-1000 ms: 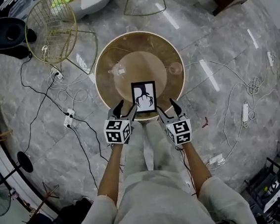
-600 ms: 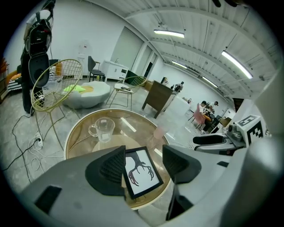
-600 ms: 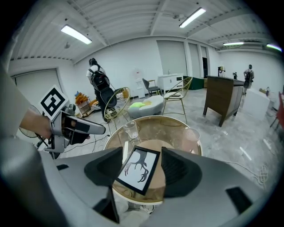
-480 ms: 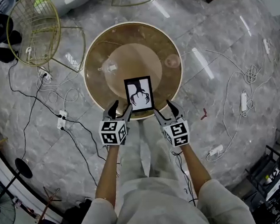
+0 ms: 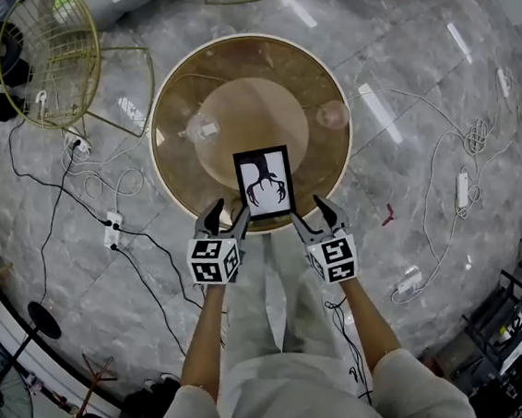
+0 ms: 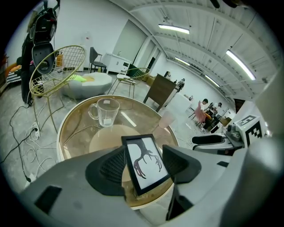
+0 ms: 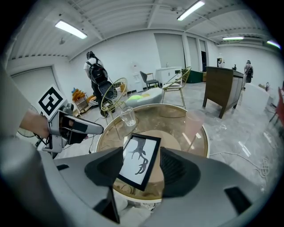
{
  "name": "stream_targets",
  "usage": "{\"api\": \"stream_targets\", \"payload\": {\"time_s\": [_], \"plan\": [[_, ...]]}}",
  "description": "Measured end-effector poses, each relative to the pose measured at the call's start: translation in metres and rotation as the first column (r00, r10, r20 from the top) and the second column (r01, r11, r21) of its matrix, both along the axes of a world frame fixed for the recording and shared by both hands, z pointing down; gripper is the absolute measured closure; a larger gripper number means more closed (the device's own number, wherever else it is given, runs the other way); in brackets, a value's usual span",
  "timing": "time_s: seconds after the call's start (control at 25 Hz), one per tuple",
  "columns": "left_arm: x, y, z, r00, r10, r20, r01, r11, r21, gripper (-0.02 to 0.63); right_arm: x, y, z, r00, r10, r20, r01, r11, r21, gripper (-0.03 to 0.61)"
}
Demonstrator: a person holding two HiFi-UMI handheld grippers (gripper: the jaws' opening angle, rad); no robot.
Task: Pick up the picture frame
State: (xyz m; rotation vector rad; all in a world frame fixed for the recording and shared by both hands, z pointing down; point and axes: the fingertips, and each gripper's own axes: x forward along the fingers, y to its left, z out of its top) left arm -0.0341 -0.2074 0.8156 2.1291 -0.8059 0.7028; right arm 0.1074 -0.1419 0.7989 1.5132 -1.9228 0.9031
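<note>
The picture frame (image 5: 264, 182), black-edged with a dark antler print on white, lies flat near the front rim of the round glass table (image 5: 167, 93). My left gripper (image 5: 227, 212) is open just short of the frame's lower left corner. My right gripper (image 5: 313, 215) is open just short of its lower right corner. In the left gripper view the frame (image 6: 145, 163) shows beyond the spread jaws of the left gripper (image 6: 142, 172), untouched. In the right gripper view the frame (image 7: 138, 160) likewise lies ahead of the open right gripper (image 7: 135, 172).
A clear glass mug (image 5: 201, 126) and a pale pink cup (image 5: 332, 112) stand further back on the table. A gold wire chair (image 5: 50, 58) is at the back left. Cables and power strips (image 5: 112, 228) trail over the marble floor. A dark cabinet (image 7: 222, 88) stands at the right.
The head camera has shifted, so the table sits a little differently in view. Both grippers have stayed open at the table's front rim, just short of the frame.
</note>
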Motion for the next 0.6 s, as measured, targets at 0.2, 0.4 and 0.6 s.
{"api": "stream_targets", "payload": {"time_s": [0.2, 0.4, 0.6], "plan": [[0.000, -0.002, 0.029, 1.000, 0.007, 0.012, -0.007, 1.000, -0.020, 0.361, -0.001, -0.006, 0.028, 1.000, 0.005, 0.004, -0.005, 1.000, -0.022, 0.328], [0.002, -0.001, 0.052, 1.000, 0.001, 0.022, 0.000, 0.999, -0.038, 0.362, 0.000, -0.006, 0.056, 1.000, -0.008, 0.002, 0.008, 0.999, -0.053, 0.331], [0.004, -0.002, 0.071, 0.999, 0.007, 0.040, -0.005, 0.999, -0.050, 0.362, -0.001, -0.008, 0.078, 1.000, -0.020, 0.006, 0.021, 0.996, -0.087, 0.333]]}}
